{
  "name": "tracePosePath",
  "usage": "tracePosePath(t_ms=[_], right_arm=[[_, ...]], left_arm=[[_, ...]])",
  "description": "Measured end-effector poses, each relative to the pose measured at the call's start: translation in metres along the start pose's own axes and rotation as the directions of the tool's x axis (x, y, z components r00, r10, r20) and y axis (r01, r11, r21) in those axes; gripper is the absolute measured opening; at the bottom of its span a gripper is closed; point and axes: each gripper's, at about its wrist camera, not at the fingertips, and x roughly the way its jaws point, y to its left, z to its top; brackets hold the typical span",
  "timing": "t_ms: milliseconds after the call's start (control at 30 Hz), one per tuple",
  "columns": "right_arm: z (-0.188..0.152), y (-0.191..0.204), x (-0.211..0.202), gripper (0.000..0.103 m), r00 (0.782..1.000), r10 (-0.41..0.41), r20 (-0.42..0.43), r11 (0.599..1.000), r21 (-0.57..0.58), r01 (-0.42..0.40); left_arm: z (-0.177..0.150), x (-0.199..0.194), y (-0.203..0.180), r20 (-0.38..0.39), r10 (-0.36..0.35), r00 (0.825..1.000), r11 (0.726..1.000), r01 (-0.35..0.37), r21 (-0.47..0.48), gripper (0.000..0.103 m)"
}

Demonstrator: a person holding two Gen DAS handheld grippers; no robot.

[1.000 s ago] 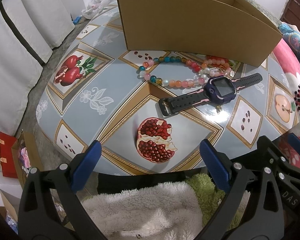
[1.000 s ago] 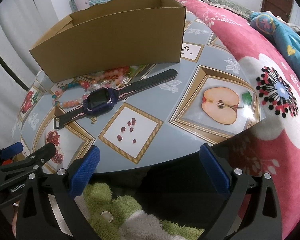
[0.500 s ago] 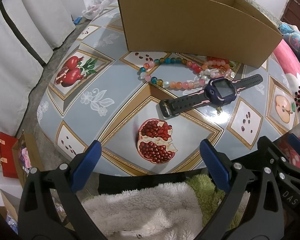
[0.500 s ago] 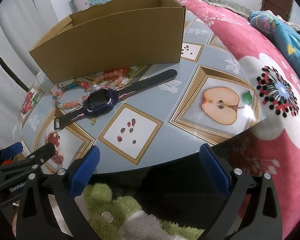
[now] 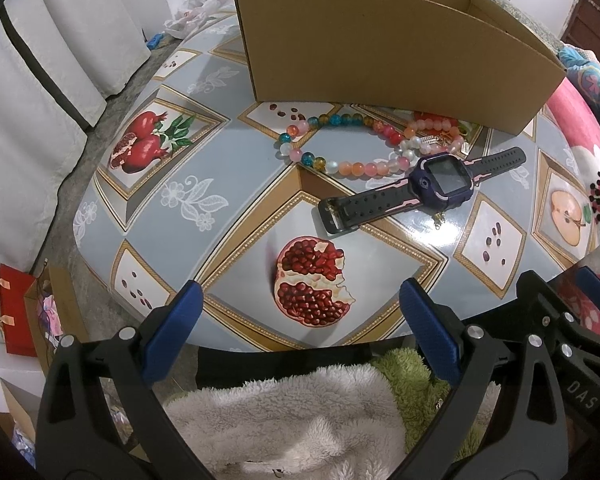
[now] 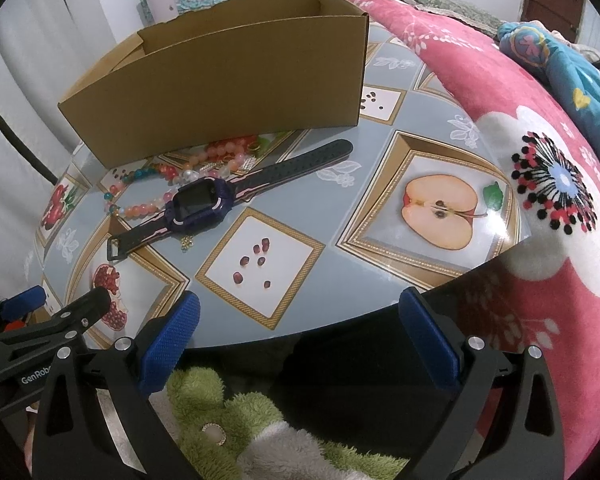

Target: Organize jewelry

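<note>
Barely shifted vs. a sec ago: both views nudged a touch closer to the bench, nothing picked up yet. Left gripper (image 5: pixel 300 332) fingers (image 5: pixel 174 336) spread wide, holding nothing, hanging at bench (image 5: pixel 236 184) edge over a fleecy cloth (image 5: pixel 292 412). Right gripper (image 6: pixel 300 332) fingers (image 6: pixel 168 344) likewise wide apart, empty, touching nothing. Further out: watch (image 5: pixel 440 178) flat on bench, strap ends splayed; prob. light, rubbery strap bends, so better pinched across the stiff case. Just behind, touching it, bead bracelets (image 5: pixel 340 148); slippery, roll, stringy, so pinch across the strand. Small gold charm (image 6: pixel 187 243) beside watch, fiddly. Cardboard box (image 5: pixel 388 52) behind, open top, likely the drop spot.
</note>
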Motion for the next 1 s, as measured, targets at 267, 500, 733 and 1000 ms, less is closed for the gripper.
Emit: tracePosePath(t_ms=[267, 500, 733, 1000], right_arm=[[0.000, -0.002, 0.000, 0.097, 1.000, 0.003, -0.001, 1.000, 0.005, -0.003], [-0.001, -0.001, 0.000, 0.097, 1.000, 0.002, 0.000, 1.000, 0.005, -0.002], [0.000, -0.007, -0.007, 0.097, 0.999, -0.029, 0.036, 1.000, 0.005, 0.029], [0.010, -0.025, 0.003, 0.097, 0.998, -0.034, 0.058, 0.999, 0.014, 0.034]], left_arm=[[-0.001, 0.003, -0.001, -0.001, 0.001, 1.000, 1.000, -0.001, 0.000, 0.095], [-0.003, 0.005, -0.002, -0.002, -0.003, 1.000, 1.000, 0.003, 0.001, 0.095], [0.003, 0.010, -0.003, 0.017, -0.026, 1.000, 1.000, 0.026, 0.004, 0.095], [0.007, 0.015, -0.002, 0.153, -0.021, 0.988, 0.986, -0.005, 0.164, 0.095]])
